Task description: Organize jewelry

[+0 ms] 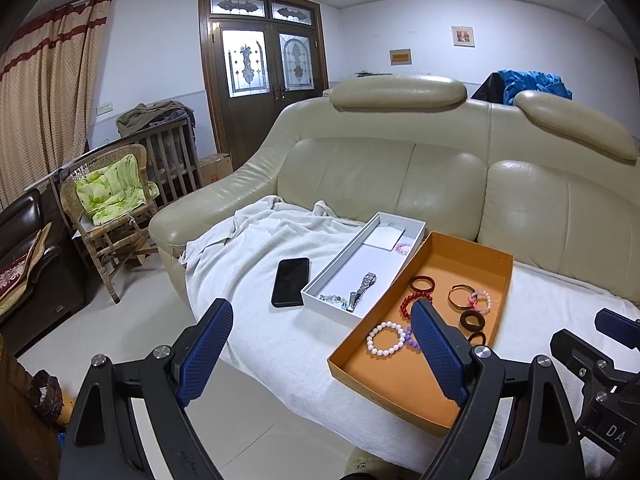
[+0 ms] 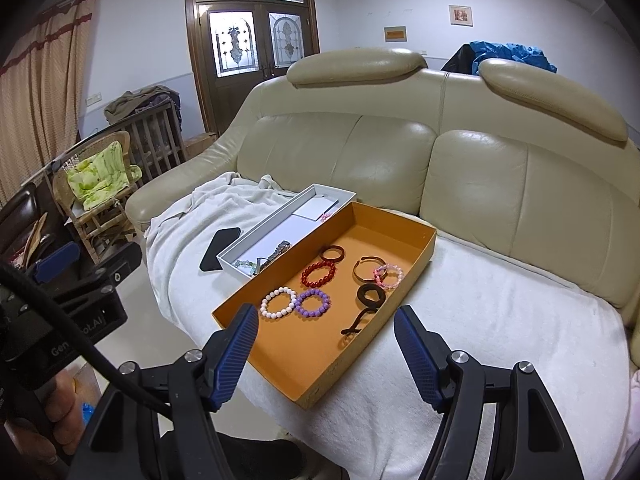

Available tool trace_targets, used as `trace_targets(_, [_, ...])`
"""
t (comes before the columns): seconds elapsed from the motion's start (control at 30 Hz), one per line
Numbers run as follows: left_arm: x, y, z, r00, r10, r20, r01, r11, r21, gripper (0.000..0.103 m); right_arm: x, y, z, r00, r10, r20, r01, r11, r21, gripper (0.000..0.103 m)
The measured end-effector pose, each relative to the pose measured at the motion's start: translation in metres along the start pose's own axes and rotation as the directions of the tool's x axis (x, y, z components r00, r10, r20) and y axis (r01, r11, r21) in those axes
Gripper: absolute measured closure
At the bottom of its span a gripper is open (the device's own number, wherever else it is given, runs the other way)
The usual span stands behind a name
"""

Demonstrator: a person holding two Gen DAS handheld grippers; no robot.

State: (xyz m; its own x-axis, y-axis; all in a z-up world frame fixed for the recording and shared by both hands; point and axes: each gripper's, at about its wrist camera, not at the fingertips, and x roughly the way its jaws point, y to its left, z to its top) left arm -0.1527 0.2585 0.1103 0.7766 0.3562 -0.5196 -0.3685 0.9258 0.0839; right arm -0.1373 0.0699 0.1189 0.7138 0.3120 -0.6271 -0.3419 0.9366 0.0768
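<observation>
**A:** Where do you stand? Both your tongs hang short of the sofa, spread wide and holding nothing: the left tongs (image 1: 322, 354) near the left end of the orange tray (image 2: 428, 240), the right tongs (image 2: 326, 354) over its near end.

**B:** And the jewelry?

**A:** Split between two boxes on the white towel (image 2: 480, 320). The orange tray holds the red bead bracelet (image 2: 319, 274), the white bead bracelet (image 2: 277, 302), the purple bead bracelet (image 2: 313, 302), a pink bead bracelet (image 2: 389, 276), a metal bangle (image 2: 367, 268) and some dark hair bands (image 2: 370, 294). The white box (image 1: 332, 280), touching the tray's left wall, holds a metal watch (image 1: 362, 290), a pale green bead string (image 1: 332, 299) and a small pink piece at its far end.

**B:** So which step is it?

**A:** You can't settle that from here. It fits sorting partway through, or a finished sort with the tongs drawn back. Any pick among those bracelets calls for a narrow, careful pinch; they lie close together.

**B:** Do the views differ?

**A:** Yes. Your right view shows the purple bracelet whole and the hair bands strung toward the near end; your left finger hides much of those. Your left view looks deeper into the white box and shows the phone (image 1: 291, 281) flat beside it.
</observation>
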Motion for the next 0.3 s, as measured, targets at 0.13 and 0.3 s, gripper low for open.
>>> trace_targets(0.13, [0.010, -0.013, -0.001, 1.000, 0.014, -0.007, -0.013, 1.000, 0.026, 0.013, 0.010, -0.009, 0.001, 1.000, 0.014, -0.002, -0.014, 1.000, 0.015, 0.029])
trace_targets(0.3, [0.013, -0.080, -0.002, 0.993, -0.116, 0.007, 0.114, 0.985, 0.128, 0.013, 0.010, -0.068, -0.008, 0.998, -0.052, 0.032, 0.048, 0.993, 0.105, 0.029])
